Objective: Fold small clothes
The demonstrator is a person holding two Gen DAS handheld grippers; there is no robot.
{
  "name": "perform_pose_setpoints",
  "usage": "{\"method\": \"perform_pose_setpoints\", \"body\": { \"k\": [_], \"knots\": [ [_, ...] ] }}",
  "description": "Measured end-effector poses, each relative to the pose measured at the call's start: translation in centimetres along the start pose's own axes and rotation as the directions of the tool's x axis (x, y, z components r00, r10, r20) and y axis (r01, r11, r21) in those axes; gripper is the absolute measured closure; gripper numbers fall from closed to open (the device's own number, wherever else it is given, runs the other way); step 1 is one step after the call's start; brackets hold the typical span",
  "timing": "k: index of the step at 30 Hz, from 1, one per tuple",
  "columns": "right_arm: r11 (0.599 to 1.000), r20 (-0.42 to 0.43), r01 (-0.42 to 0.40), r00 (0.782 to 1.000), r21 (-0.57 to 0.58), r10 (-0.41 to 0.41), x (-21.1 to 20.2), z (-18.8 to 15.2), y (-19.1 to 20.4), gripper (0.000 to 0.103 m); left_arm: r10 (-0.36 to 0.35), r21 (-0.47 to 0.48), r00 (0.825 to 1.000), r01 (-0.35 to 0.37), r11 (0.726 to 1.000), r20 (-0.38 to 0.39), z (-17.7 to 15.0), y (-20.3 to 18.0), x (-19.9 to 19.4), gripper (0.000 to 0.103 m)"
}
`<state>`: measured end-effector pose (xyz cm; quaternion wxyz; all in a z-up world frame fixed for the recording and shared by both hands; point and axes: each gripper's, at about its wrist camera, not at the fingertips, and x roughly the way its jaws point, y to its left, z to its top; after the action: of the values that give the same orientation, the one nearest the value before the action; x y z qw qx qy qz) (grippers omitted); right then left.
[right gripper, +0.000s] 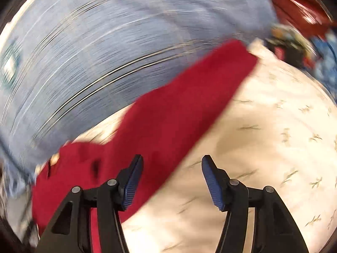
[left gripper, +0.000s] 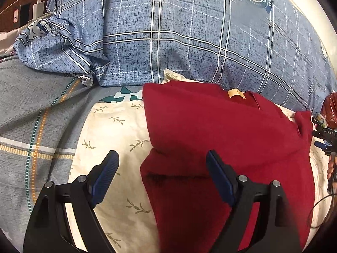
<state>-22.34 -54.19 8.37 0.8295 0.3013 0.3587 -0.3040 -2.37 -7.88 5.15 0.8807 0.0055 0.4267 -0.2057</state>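
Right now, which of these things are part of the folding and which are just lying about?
Job:
red garment
cream cloth under it
left gripper, open
right gripper, open

Lying about:
blue plaid pillow
white charger
red bag

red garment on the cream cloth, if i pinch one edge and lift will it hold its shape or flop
Probably flop: the red garment already lies in soft folds with a creased step across its middle, so it looks limp. It seems a fairly thick, fuzzy knit, so likely grippy against the ribbed fingertips rather than slippery. Folded layers may slide apart when lifted by one edge from the cream leaf-print cloth.
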Motion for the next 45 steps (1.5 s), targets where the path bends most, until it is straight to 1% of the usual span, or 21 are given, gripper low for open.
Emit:
{"method": "perform_pose_setpoints", "body": {
  "k": [4, 6, 10, 15, 16, 18, 19, 20, 21, 22, 25, 29, 31, 33, 36, 37, 39, 41, 43, 44, 45],
  "knots": [
    [0.995, 0.041, -0.015, 0.999, 0.097, 0.011, 0.9, 1.8, -2.6, 0.042, 0.004, 0.005, 1.000, -0.004, 1.000, -0.016, -0.2, -0.1, 0.6, 0.018],
    [0.990, 0.055, -0.010, 0.998, 0.141, 0.002, 1.5, 2.8, -3.6, 0.043, 0.002, 0.002, 1.000, -0.002, 1.000, -0.024, -0.3, 0.0, 0.8, 0.018],
    [0.982, 0.074, 0.002, 0.997, 0.188, -0.017, 3.2, 5.1, -4.9, 0.043, -0.004, -0.006, 1.000, 0.004, 1.000, -0.030, -0.4, 0.0, 1.1, 0.018],
    [0.973, 0.125, -0.027, 0.992, 0.229, -0.002, 4.7, 6.9, -5.8, 0.044, -0.004, -0.006, 0.999, 0.003, 1.000, -0.039, -0.3, -0.1, 1.4, 0.018],
    [0.970, 0.129, -0.028, 0.992, 0.241, -0.003, 5.0, 7.2, -6.0, 0.047, -0.005, -0.006, 0.999, 0.005, 1.000, -0.041, -0.3, -0.1, 1.5, 0.018],
    [0.968, 0.132, -0.025, 0.991, 0.248, -0.008, 5.2, 7.8, -6.2, 0.066, -0.010, -0.009, 0.999, 0.009, 1.000, -0.044, -0.3, 0.0, 1.6, 0.018],
    [0.970, 0.127, -0.023, 0.992, 0.243, -0.008, 5.2, 8.1, -6.3, 0.093, -0.012, -0.011, 0.999, 0.011, 1.000, -0.045, -0.3, 0.0, 1.6, 0.018],
    [0.970, 0.121, -0.042, 0.993, 0.239, 0.013, 5.0, 8.3, -6.5, 0.096, -0.013, -0.013, 0.999, 0.012, 1.000, -0.045, -0.3, 0.0, 1.6, 0.018],
    [0.967, 0.126, -0.075, 0.991, 0.243, 0.045, 4.6, 8.7, -6.9, 0.096, -0.014, -0.014, 0.999, 0.013, 1.000, -0.045, -0.2, 0.1, 1.6, 0.018],
    [0.967, 0.136, -0.086, 0.989, 0.240, 0.054, 4.1, 8.8, -7.0, 0.096, -0.014, -0.015, 0.999, 0.013, 1.000, -0.044, -0.2, 0.1, 1.5, 0.018],
    [0.976, 0.182, -0.093, 0.982, 0.199, 0.057, 0.9, 9.0, -7.1, 0.096, -0.011, -0.017, 0.999, 0.010, 1.000, -0.032, -0.2, 0.1, 1.2, 0.018],
    [0.983, 0.240, -0.127, 0.966, 0.131, 0.093, -4.4, 8.9, -6.5, 0.096, -0.011, -0.022, 1.000, 0.011, 1.000, -0.004, 0.0, 0.3, 0.3, 0.018],
    [0.987, 0.260, -0.149, 0.957, 0.060, 0.129, -7.0, 8.9, -4.9, 0.096, -0.019, -0.028, 1.000, 0.019, 0.999, 0.014, 0.2, 0.5, -0.4, 0.018],
    [0.983, 0.267, -0.184, 0.946, -0.026, 0.184, -9.3, 8.1, -2.0, 0.096, -0.023, -0.036, 0.999, 0.024, 0.999, 0.030, 0.4, 0.7, -1.0, 0.018],
    [0.945, 0.216, -0.266, 0.927, -0.192, 0.305, -10.8, 7.0, 3.5, 0.096, -0.027, -0.058, 0.998, 0.030, 0.998, 0.051, 0.6, 1.2, -1.7, 0.018],
    [0.917, 0.175, -0.291, 0.922, -0.271, 0.344, -11.0, 5.8, 6.6, 0.096, -0.028, -0.067, 0.998, 0.032, 0.997, 0.055, 0.7, 1.4, -1.8, 0.018],
    [0.866, 0.103, -0.336, 0.912, -0.371, 0.397, -10.2, 3.5, 11.0, 0.096, -0.035, -0.090, 0.998, 0.040, 0.995, 0.061, 0.8, 1.8, -2.0, 0.018],
    [0.800, -0.008, -0.389, 0.901, -0.457, 0.434, -8.0, 0.1, 16.0, 0.096, -0.042, -0.107, 0.997, 0.049, 0.993, 0.067, 0.9, 2.1, -2.1, 0.018],
    [0.735, -0.120, -0.430, 0.892, -0.524, 0.436, -5.2, -3.7, 20.2, 0.096, -0.045, -0.119, 0.996, 0.054, 0.991, 0.073, 0.9, 2.3, -2.3, 0.018],
    [0.706, -0.170, -0.434, 0.894, -0.559, 0.415, -3.3, -6.1, 22.2, 0.096, -0.050, -0.124, 0.996, 0.059, 0.990, 0.076, 0.9, 2.4, -2.3, 0.018],
    [0.687, -0.211, -0.437, 0.896, -0.581, 0.391, -1.6, -7.9, 23.5, 0.094, -0.053, -0.126, 0.996, 0.062, 0.990, 0.077, 0.9, 2.5, -2.4, 0.018]
  ]
}}
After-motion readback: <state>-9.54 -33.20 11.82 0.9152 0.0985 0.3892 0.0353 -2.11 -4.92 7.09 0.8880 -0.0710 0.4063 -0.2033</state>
